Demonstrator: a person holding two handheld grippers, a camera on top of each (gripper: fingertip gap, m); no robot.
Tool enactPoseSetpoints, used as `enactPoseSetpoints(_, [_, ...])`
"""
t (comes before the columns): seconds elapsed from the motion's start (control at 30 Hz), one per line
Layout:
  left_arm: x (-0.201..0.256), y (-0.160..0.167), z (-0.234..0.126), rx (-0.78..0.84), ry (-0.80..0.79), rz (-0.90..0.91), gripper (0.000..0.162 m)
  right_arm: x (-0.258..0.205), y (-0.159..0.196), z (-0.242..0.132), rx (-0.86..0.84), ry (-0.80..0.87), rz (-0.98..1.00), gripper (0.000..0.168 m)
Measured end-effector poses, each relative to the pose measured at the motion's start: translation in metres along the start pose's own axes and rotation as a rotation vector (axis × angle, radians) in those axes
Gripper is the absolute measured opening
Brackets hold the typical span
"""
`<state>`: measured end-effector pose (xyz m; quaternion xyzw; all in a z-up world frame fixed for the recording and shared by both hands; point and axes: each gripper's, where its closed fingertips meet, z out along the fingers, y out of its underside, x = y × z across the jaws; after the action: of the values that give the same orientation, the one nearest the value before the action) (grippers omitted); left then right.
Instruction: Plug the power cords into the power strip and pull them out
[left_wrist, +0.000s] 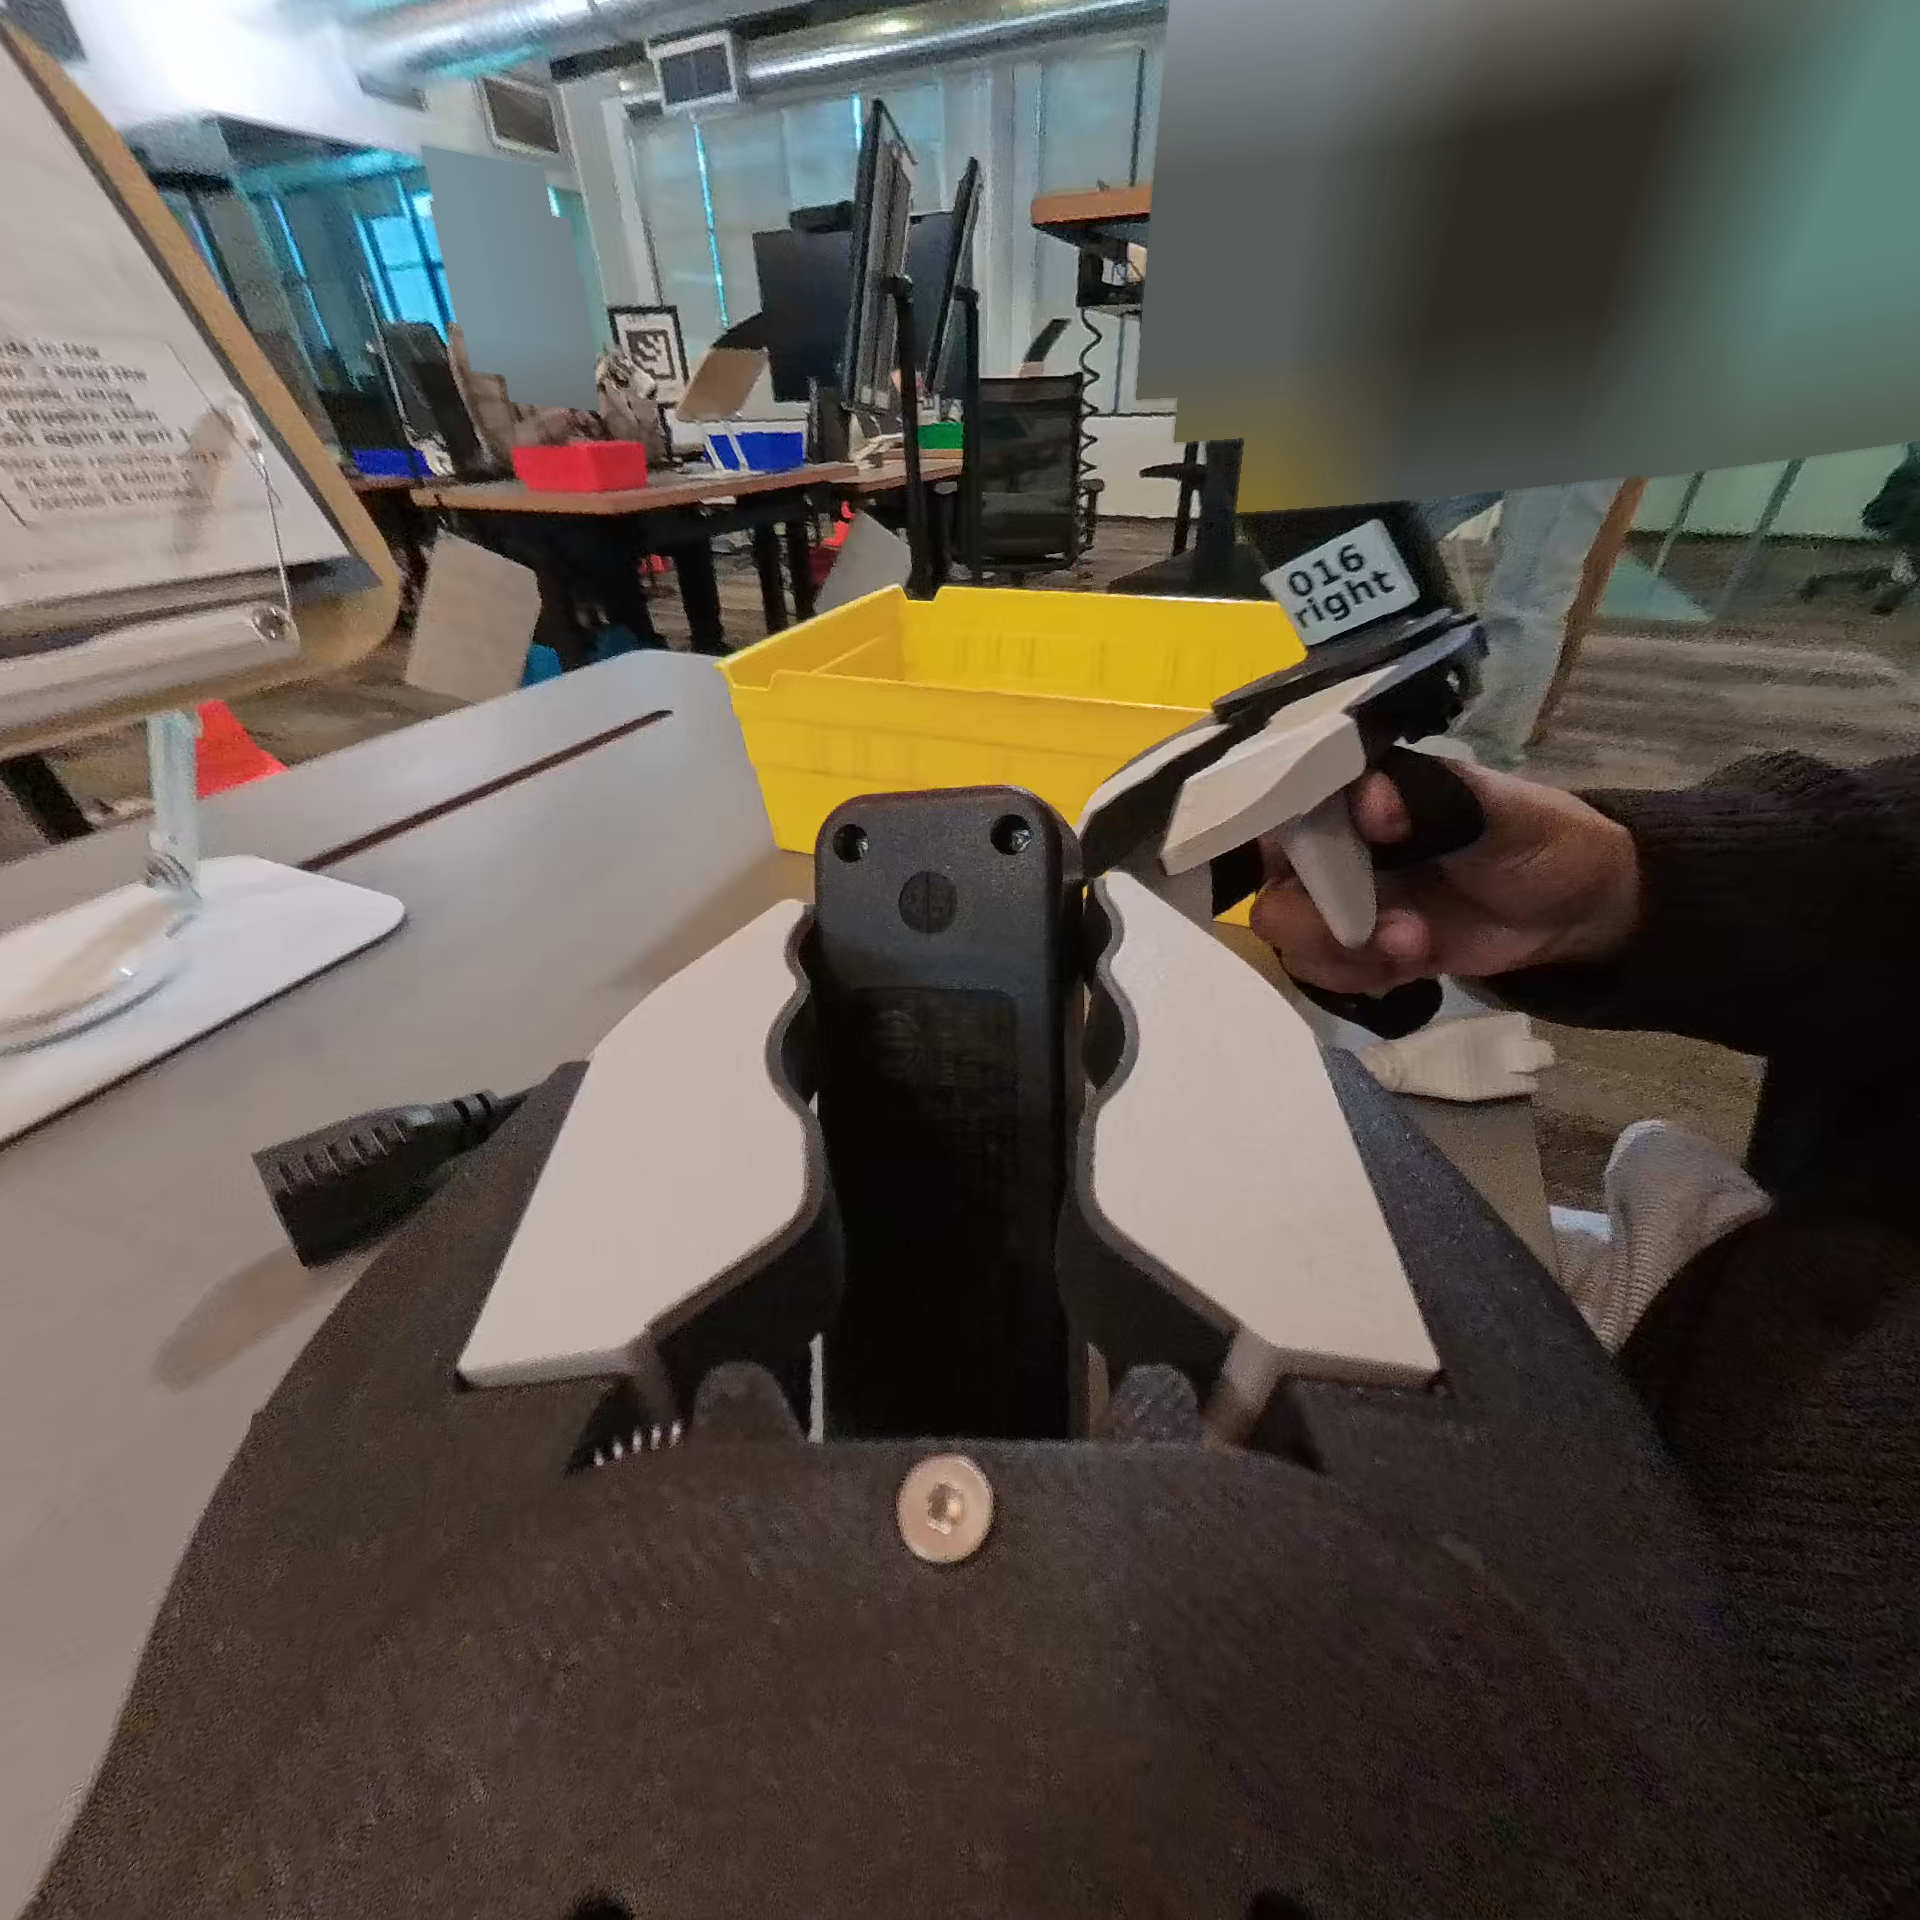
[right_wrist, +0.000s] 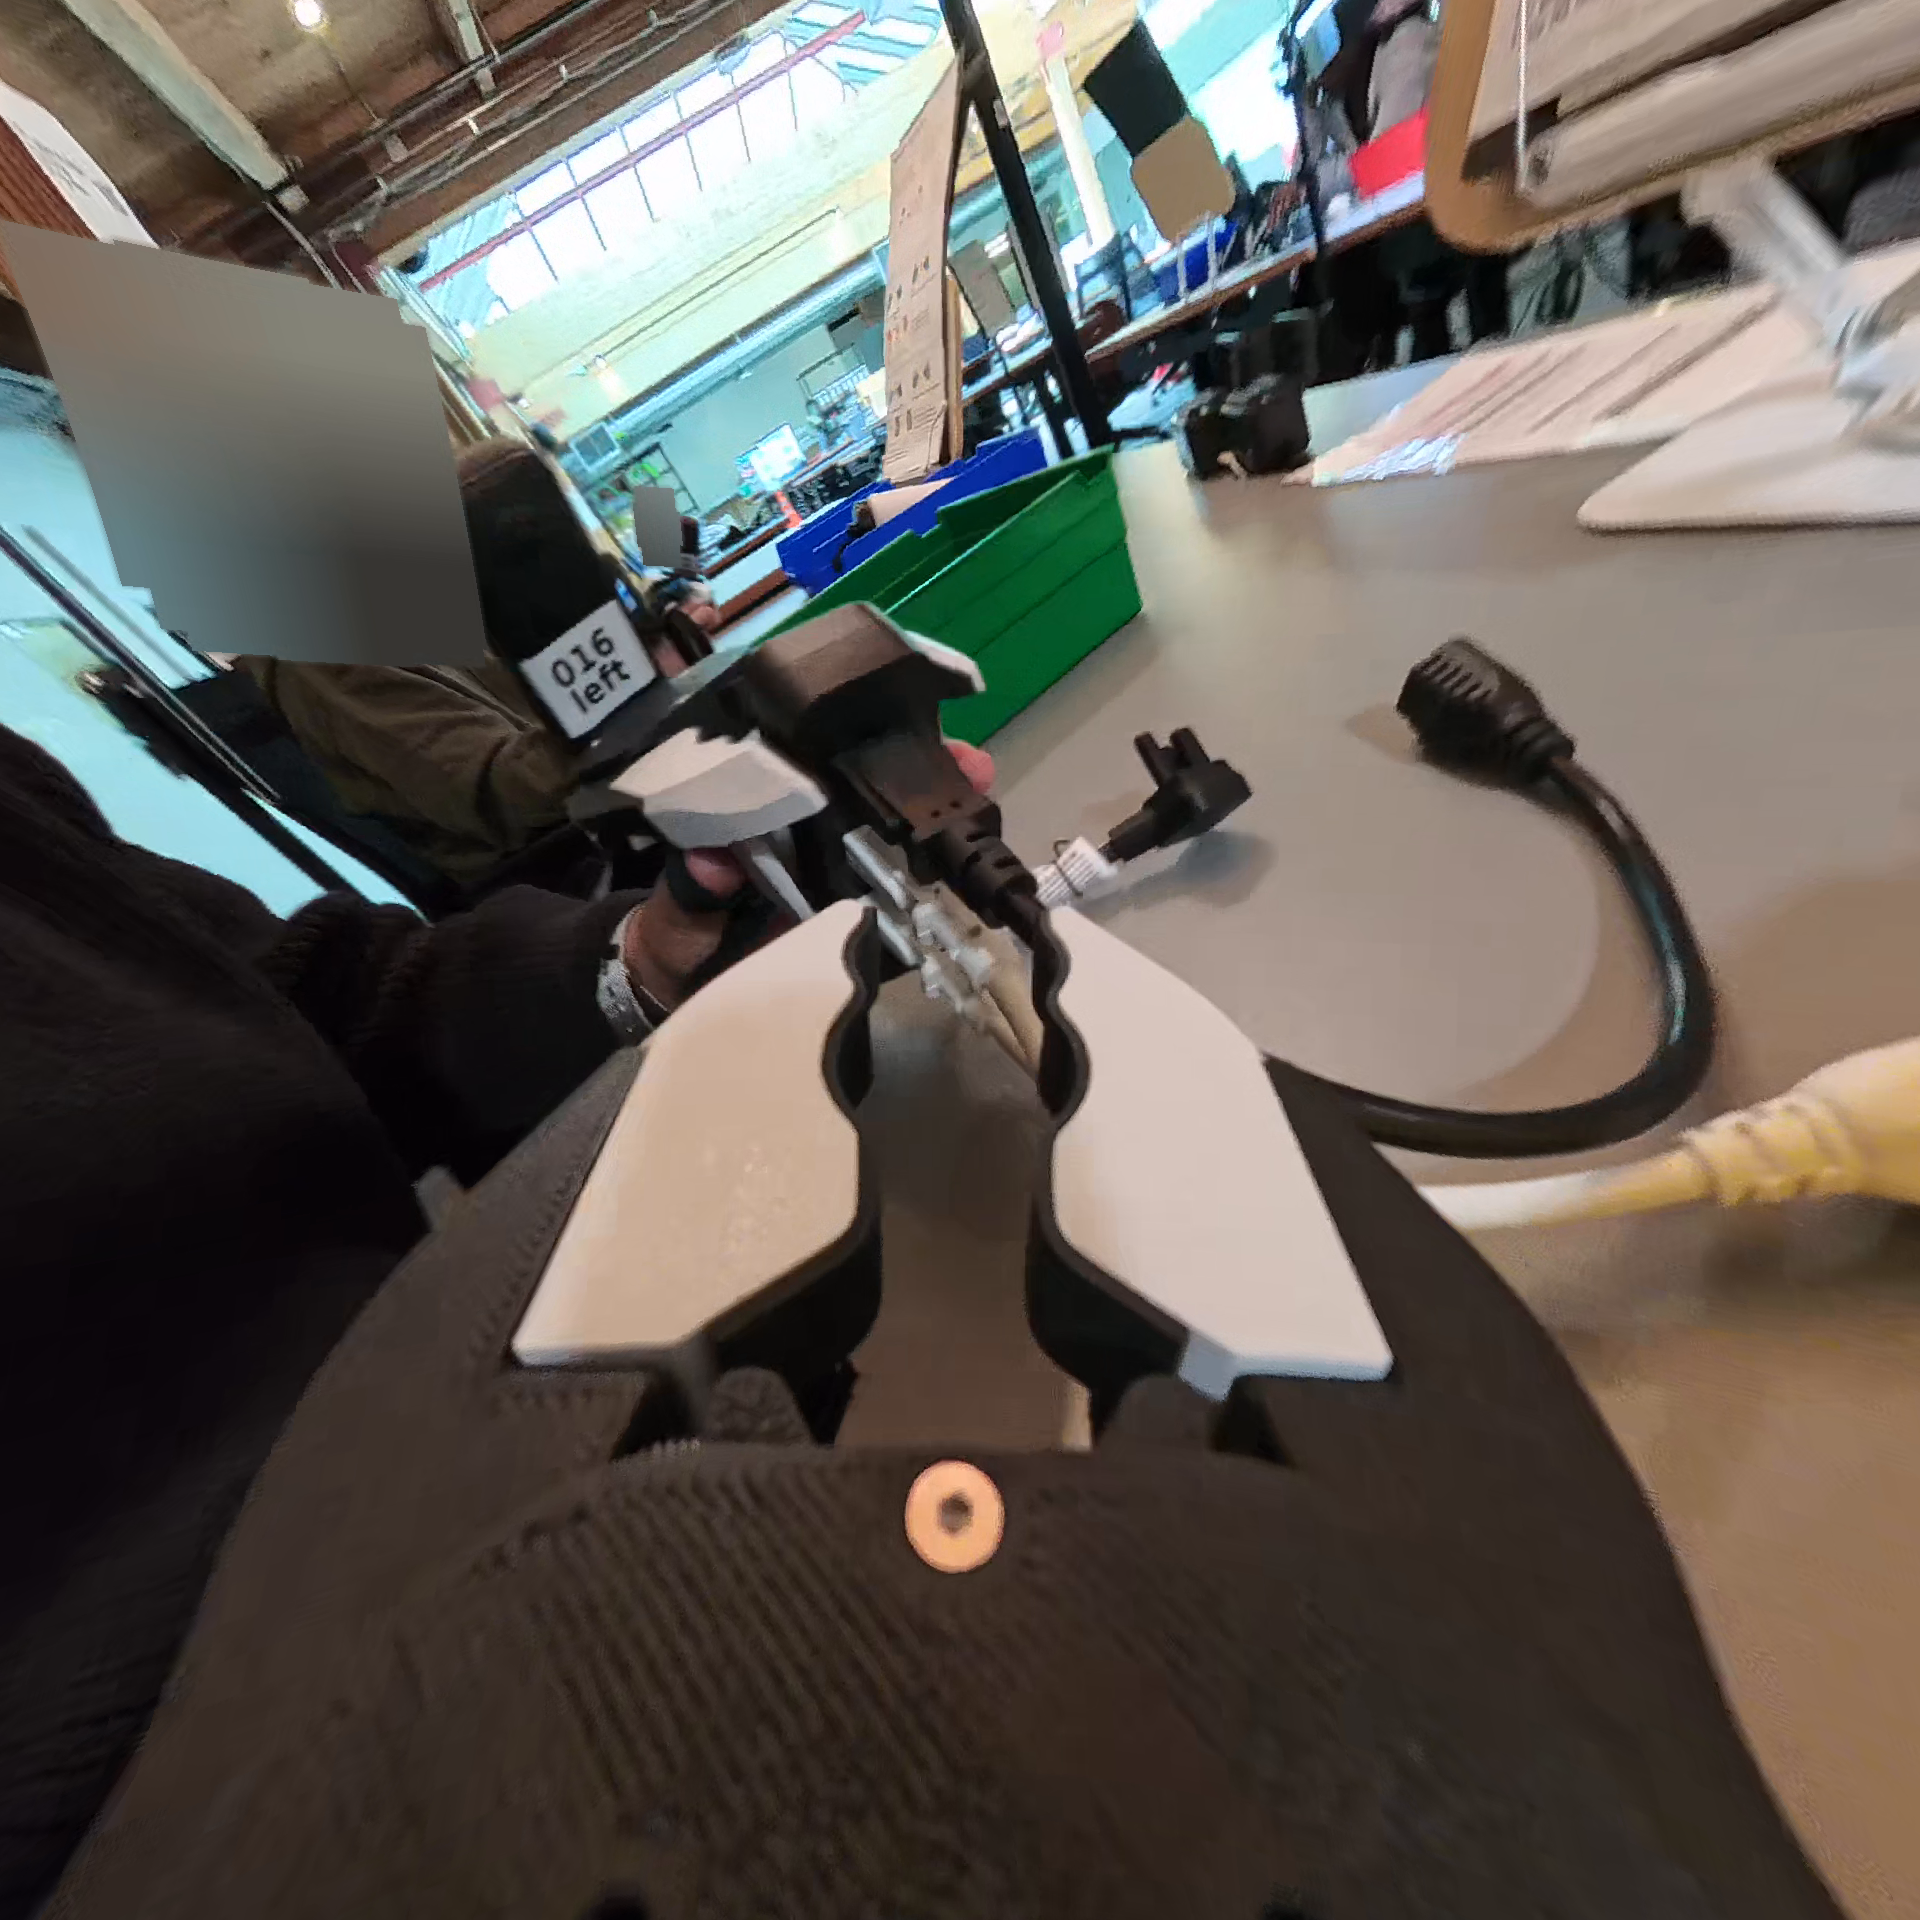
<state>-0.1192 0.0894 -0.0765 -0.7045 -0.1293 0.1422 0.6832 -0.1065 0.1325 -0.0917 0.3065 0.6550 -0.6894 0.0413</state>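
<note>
fingers (left_wrist: 675, 1143): pale grey plates, wavy black inner edges
body (left_wrist: 935, 1714): ribbed black print, one silver screw at centre
tag (left_wrist: 1340, 587): white label on the far gripper
sleeve (left_wrist: 1766, 914): dark knit, behind its grip

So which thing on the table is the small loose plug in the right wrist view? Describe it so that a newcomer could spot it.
Start at the green bin on the grey table. Just in front of it, towards the camera, lies a small black angled plug with upright prongs and a white tie on its thin cable. The thick black cord to its right is far heavier, and the cream cord is pale.
</note>
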Motion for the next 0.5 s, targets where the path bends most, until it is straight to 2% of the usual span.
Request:
enactPoseSetpoints(0.1, [0.005,-0.003,0.0,0.002,-0.03,0.07,0.049,0.009,-0.001,-0.003,0.019,0.017,0.102,0.023])
enactPoseSetpoints(0.27, [-0.002,0.002,0.001,-0.03,-0.08,0.092,0.05,0.013,0.005,-0.002,-0.019,0.033,0.118,0.021])
enactPoseSetpoints(0.3, [-0.005,0.003,0.001,-0.032,-0.094,0.08,0.05,0.01,0.007,-0.001,-0.031,0.017,0.109,0.012])
enactPoseSetpoints(0.5, [-0.011,0.003,-0.002,-0.015,-0.083,0.037,0.05,0.009,0.016,0.004,-0.093,0.03,0.075,0.016])
